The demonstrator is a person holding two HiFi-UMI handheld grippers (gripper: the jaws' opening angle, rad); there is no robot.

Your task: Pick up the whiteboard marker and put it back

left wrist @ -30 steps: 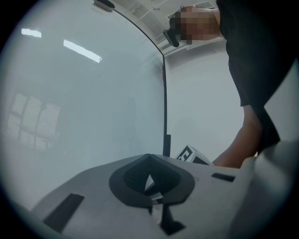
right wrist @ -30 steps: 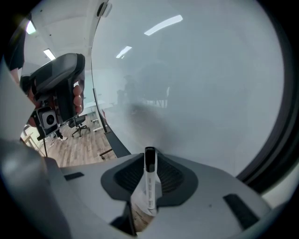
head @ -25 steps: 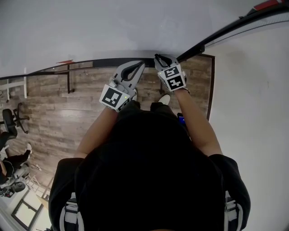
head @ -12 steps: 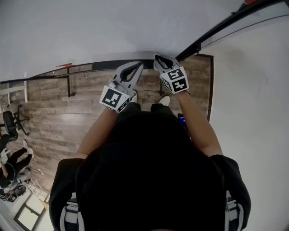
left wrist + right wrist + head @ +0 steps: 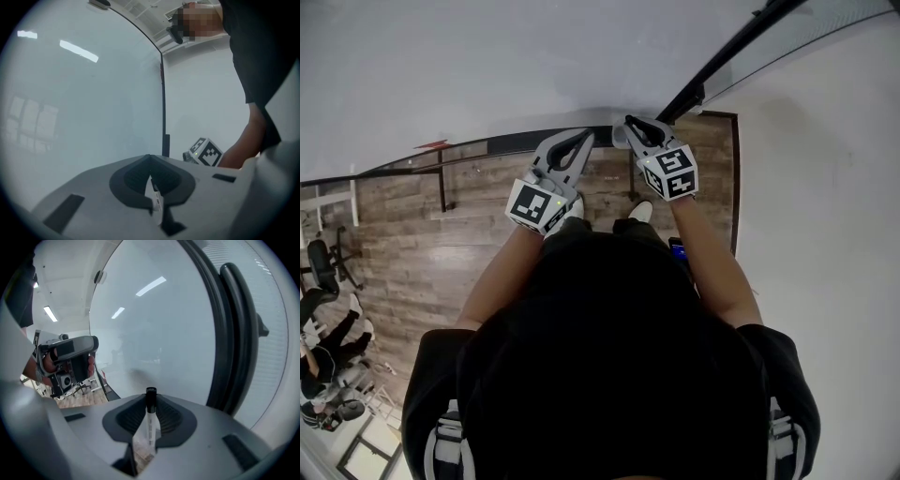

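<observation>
**Head view.** The left gripper and right gripper are held up side by side, tips close to the whiteboard, near its dark frame at the right.

**Left gripper view.** The jaws are pressed together and face the board. A white sliver in their seam cannot be identified.

**Right gripper view.** The jaws pinch the whiteboard marker by its white barrel. Its black cap points away, toward the board.

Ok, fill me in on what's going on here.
A person stands at a whiteboard with a gripper in each hand. The right gripper has its jaws shut on a whiteboard marker, black cap pointing towards the board. The left gripper is held beside it, jaws together.
</observation>
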